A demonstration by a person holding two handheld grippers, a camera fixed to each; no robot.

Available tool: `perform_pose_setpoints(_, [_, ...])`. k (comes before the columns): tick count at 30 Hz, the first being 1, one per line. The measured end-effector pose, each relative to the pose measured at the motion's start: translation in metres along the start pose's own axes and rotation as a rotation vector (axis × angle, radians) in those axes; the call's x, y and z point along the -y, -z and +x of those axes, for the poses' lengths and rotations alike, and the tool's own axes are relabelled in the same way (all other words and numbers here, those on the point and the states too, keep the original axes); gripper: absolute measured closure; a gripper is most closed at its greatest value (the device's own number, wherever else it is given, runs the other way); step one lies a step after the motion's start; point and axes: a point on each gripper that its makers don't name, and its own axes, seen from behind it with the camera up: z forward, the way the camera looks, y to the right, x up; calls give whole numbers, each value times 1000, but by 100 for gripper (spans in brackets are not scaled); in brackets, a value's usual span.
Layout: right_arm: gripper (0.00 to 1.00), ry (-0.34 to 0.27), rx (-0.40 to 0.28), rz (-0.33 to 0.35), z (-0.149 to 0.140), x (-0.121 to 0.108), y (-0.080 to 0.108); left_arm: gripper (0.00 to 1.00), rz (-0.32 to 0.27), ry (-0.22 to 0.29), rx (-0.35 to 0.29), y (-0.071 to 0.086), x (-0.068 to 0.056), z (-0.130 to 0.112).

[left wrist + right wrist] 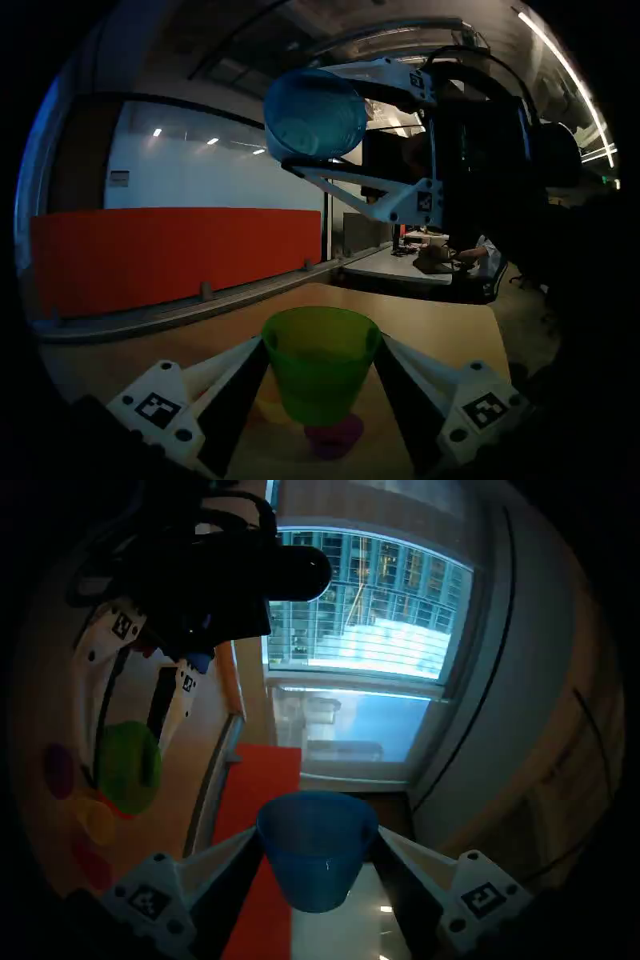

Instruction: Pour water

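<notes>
My left gripper (pixel 320 376) is shut on a green cup (pixel 320 372), held upright just above the wooden table (pixel 432 328). High above it, my right gripper (pixel 352 128) is shut on a blue cup (pixel 314 114) lying tipped on its side, mouth turned toward the camera. In the right gripper view the blue cup (pixel 317 848) sits between my right gripper's (pixel 317 856) fingers, and the green cup (pixel 128 766) appears far off at left in the left gripper (pixel 132 744). I cannot tell whether water is in either cup.
Yellow (pixel 272 404) and pink (pixel 332 438) cups stand on the table under the green one. An orange wall panel (pixel 176 252) runs behind the table. A person sits at a desk (pixel 416 268) farther back. A large window (pixel 368 648) faces the right gripper.
</notes>
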Motion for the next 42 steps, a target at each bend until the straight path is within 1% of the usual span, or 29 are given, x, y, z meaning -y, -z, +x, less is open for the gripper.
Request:
perform_pose_setpoints(3, [10, -51, 1, -2, -2, -1, 1, 14, 1, 0, 0, 0, 0, 0])
perform_pose_setpoints(6, [10, -120, 1, -3, -4, -2, 3, 14, 2, -2, -1, 1, 0, 1])
perform_pose_setpoints(11, [10, -276, 1, -4, -5, -4, 6, 14, 4, -2, -2, 1, 1, 1])
perform_pose_setpoints(17, [10, -459, -14, 4, 0, -2, 12, 14, 4, -7, 2, 1, 1, 0])
perform_pose_setpoints(21, [10, -600, -24, 14, 5, 2, 16, 14, 5, -9, 2, 1, 1, 1])
perform_pose_setpoints(27, [10, -850, -47, 45, 15, 9, 22, 14, 7, -12, 1, 2, 2, 3])
perform_pose_setpoints(32, [10, -1057, -69, 88, 24, 14, 27, 14, 11, -17, 2, 2, 2, 4])
perform_pose_setpoints(35, [10, -1156, -81, 115, 29, 18, 28, 14, 12, -19, 1, 2, 3, 5])
perform_pose_setpoints(37, [10, -1211, -85, 128, 31, 19, 28, 14, 13, -20, 1, 2, 3, 5])
perform_pose_setpoints(42, [10, -1330, -94, 157, 36, 23, 29, 14, 19, -28, 2, 3, 4, 5])
